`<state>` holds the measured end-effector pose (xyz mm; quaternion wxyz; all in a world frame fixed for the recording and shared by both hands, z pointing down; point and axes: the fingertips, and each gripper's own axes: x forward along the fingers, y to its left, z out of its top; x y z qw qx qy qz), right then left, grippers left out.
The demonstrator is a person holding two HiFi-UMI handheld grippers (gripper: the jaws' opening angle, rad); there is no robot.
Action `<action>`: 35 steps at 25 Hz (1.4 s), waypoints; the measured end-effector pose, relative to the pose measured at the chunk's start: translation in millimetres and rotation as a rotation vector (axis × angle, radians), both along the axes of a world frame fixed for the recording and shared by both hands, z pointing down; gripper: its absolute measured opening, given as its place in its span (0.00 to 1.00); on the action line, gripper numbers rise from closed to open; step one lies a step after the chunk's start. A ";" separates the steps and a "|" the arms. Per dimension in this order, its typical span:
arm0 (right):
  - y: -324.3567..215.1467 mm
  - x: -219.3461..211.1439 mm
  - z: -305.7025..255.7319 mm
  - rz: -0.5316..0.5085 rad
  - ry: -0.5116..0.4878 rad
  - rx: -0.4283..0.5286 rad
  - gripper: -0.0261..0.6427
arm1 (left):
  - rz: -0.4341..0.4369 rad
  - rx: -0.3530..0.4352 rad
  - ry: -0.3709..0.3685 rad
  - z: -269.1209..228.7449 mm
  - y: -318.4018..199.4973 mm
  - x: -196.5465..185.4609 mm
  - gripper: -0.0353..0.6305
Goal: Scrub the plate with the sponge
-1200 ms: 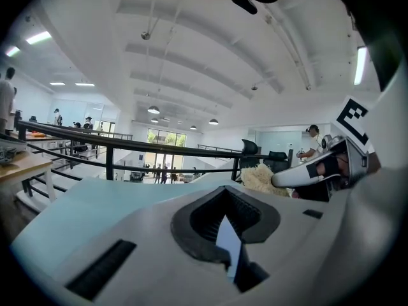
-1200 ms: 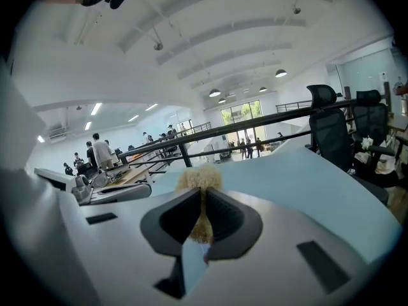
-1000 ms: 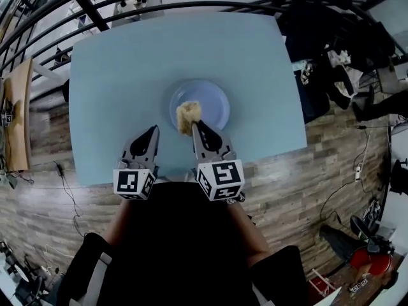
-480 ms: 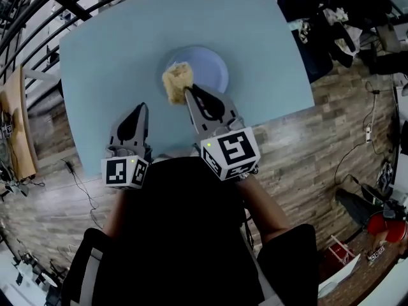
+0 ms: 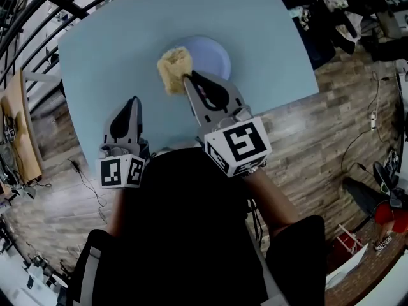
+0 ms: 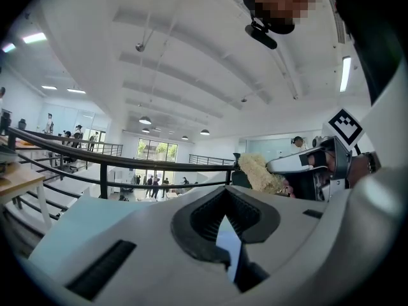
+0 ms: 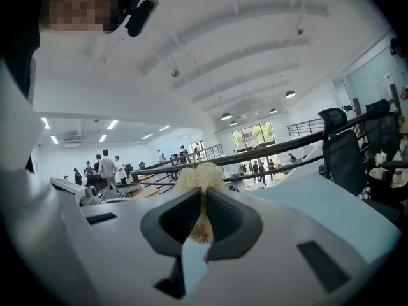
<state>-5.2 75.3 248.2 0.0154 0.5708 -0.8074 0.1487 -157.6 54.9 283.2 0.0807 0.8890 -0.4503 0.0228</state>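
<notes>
One sponge (image 5: pixel 174 69), pinched in the right tongs (image 5: pixel 186 78) at top center, hides the left edge of the single plate (image 5: pixel 213 56) on the table (image 5: pixel 108 50), and the left tongs (image 5: pixel 134 101) sit closed and empty left of center.

The right claw (image 5: pixel 186 76) grips the yellow sponge (image 5: pixel 173 67) at its tip, overlapping the left rim of the blue plate (image 5: pixel 215 55) on the pale blue desk (image 5: pixel 108 43). The left claw (image 5: pixel 132 102) hovers well apart, near the desk's front edge.
</notes>
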 end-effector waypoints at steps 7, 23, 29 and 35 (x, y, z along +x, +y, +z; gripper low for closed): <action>-1.4 -6.9 -6.5 -0.038 0.016 0.007 0.08 | -0.012 0.014 0.014 -10.0 -1.0 -0.7 0.06; 7.0 -23.8 -17.4 -0.089 0.027 0.034 0.08 | -0.046 0.029 0.038 -18.0 10.4 -10.5 0.06; 16.6 -30.6 -13.3 -0.123 0.075 0.031 0.08 | -0.048 0.034 0.045 -18.0 14.7 -9.0 0.06; 19.8 -35.2 -13.0 -0.131 0.085 0.038 0.08 | -0.049 0.022 0.045 -16.6 16.8 -11.9 0.06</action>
